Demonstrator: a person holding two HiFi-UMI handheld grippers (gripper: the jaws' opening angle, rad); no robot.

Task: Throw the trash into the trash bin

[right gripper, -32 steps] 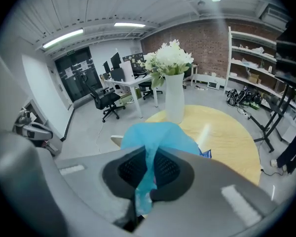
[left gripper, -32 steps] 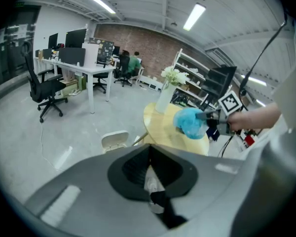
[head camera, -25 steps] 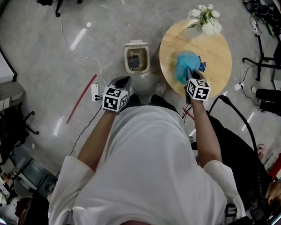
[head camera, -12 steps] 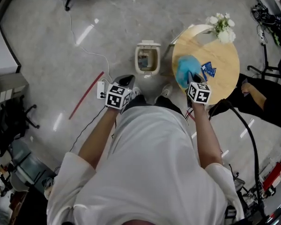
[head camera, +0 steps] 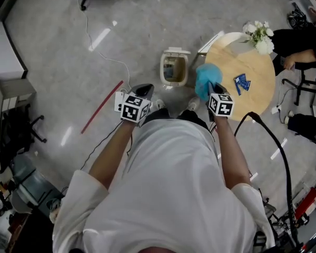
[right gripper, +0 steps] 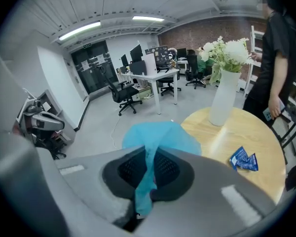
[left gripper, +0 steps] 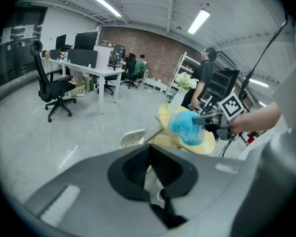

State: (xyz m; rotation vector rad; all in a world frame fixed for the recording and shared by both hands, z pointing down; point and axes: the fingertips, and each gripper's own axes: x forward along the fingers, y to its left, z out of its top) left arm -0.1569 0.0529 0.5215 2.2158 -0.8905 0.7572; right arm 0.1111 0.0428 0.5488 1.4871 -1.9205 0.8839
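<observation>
Blue crumpled trash (right gripper: 158,135), pinched in my right claw (right gripper: 149,168): the jaws are drawn narrow onto a thin fold of it, and the bulk puffs out beyond the tips. In the head view, the trash is held in the air at the edge of the round wooden counter (head camera: 248,103), on the side that faces the trash bin (head camera: 175,68). The bin stands on the grey floor just beside the counter, with its lid tipped up and its mouth open. A small blue wrapper (head camera: 242,83) lies on the counter, apart from the held trash. A white vase of flowers (head camera: 259,35) stands at the counter's far rim. My left claw (head camera: 142,90) is over the floor on the bin's other side, jaws together with nothing between them
</observation>
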